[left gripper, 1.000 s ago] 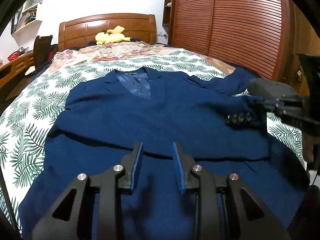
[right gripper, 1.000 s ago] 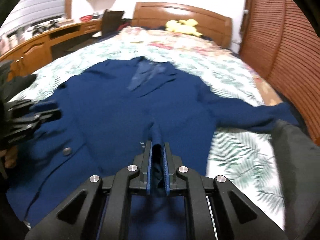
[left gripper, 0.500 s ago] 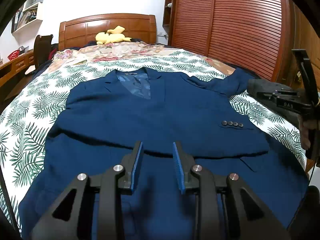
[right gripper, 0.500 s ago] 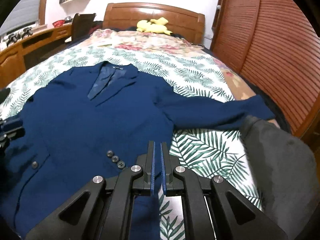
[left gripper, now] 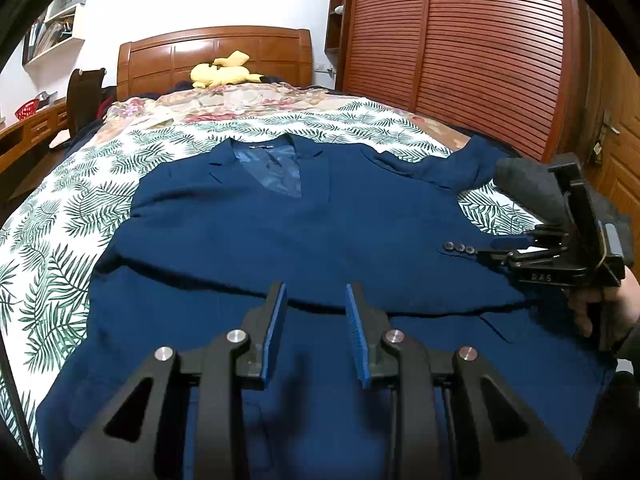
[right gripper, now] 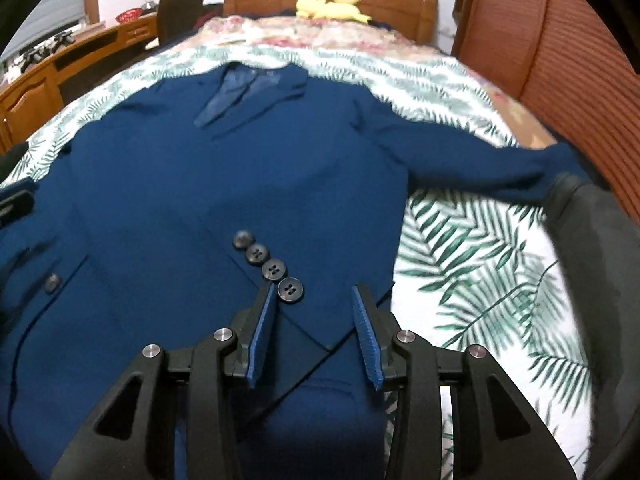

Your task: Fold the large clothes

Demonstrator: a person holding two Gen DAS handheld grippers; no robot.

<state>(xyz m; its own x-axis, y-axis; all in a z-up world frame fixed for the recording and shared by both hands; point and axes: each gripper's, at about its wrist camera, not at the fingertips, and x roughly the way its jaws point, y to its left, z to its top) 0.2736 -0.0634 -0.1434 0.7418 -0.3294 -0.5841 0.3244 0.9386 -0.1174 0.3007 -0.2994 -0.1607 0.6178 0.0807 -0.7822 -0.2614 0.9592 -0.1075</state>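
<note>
Bedspread [right gripper: 480, 264] bears the jacket [right gripper: 224, 184]; its cuff [right gripper: 320, 320] lies under the opening, empty right claw [right gripper: 314, 334].

I see a matt navy woven-cloth jacket [right gripper: 168, 184] with glossy dark plastic-looking buttons [right gripper: 291, 289], on a leaf-printed cotton-like bedspread [left gripper: 60, 216]; varnished wood headboard [left gripper: 216, 56]; slatted glossy wooden wardrobe doors [left gripper: 480, 52]; plush yellow toy [left gripper: 222, 74].

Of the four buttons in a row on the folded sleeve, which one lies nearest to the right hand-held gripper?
The lowest button of the row on the blue jacket, right beside the left finger of the right hand-held gripper; the other three lie farther up.
</note>
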